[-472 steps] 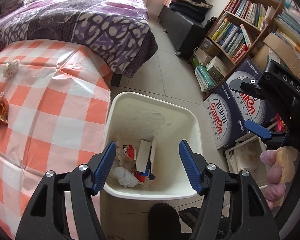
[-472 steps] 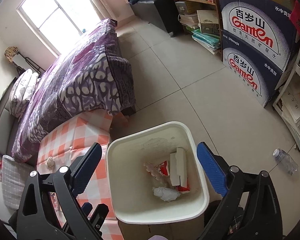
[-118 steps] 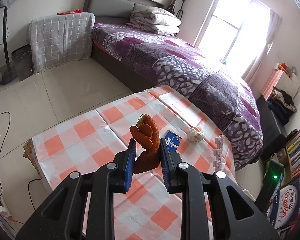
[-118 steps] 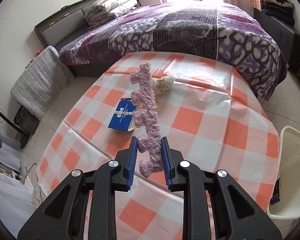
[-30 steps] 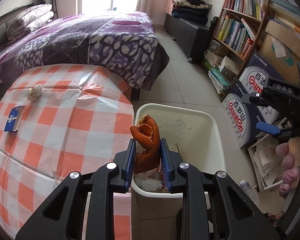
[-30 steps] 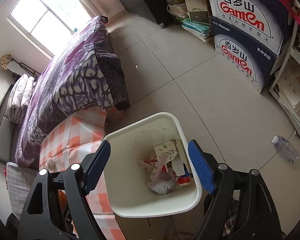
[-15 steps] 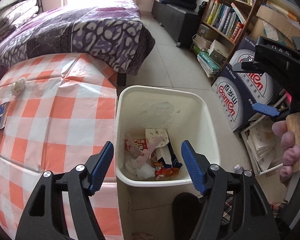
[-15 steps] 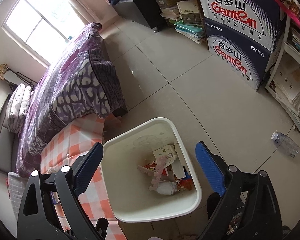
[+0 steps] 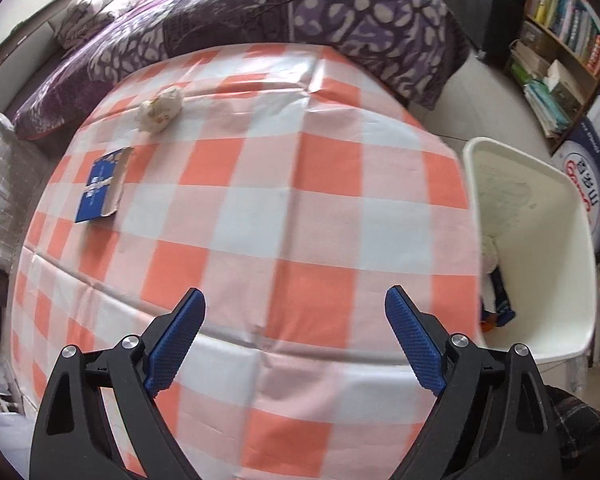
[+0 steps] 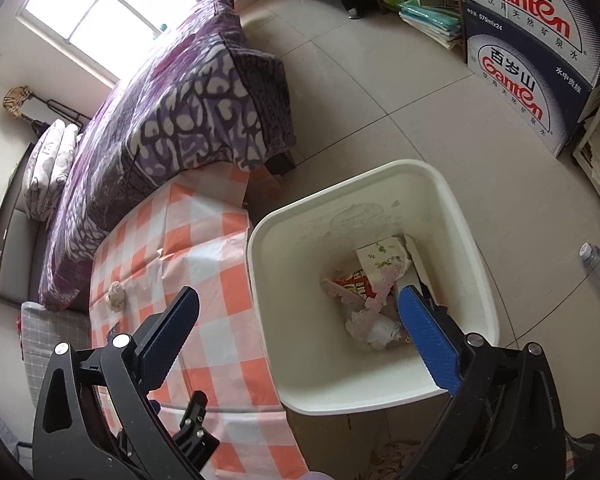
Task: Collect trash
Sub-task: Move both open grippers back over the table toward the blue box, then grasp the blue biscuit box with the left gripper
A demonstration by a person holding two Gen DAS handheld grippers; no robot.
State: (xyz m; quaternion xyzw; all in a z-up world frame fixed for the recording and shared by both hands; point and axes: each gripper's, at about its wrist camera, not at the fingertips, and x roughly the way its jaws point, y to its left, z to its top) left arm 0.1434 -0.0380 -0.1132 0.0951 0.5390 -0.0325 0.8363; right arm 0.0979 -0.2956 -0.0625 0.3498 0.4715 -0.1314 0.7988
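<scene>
step: fetch next trash | left gripper (image 9: 294,336) fingers spread, empty, jaws just opened | target: blue wrapper (image 9: 100,188) at 10 o'clock on table (image 9: 300,184) | approach low, straddle its edge

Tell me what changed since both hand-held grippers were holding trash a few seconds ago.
Both let go: the pink strip now lies in the white bin. The left hand-held gripper, jaws just opened and empty, has swung back over the table. Blue packet and crumpled wad remain there.

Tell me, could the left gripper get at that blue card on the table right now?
Probably yes: the left gripper is open and empty, and only bare checked tablecloth lies between it and the blue card.
</scene>
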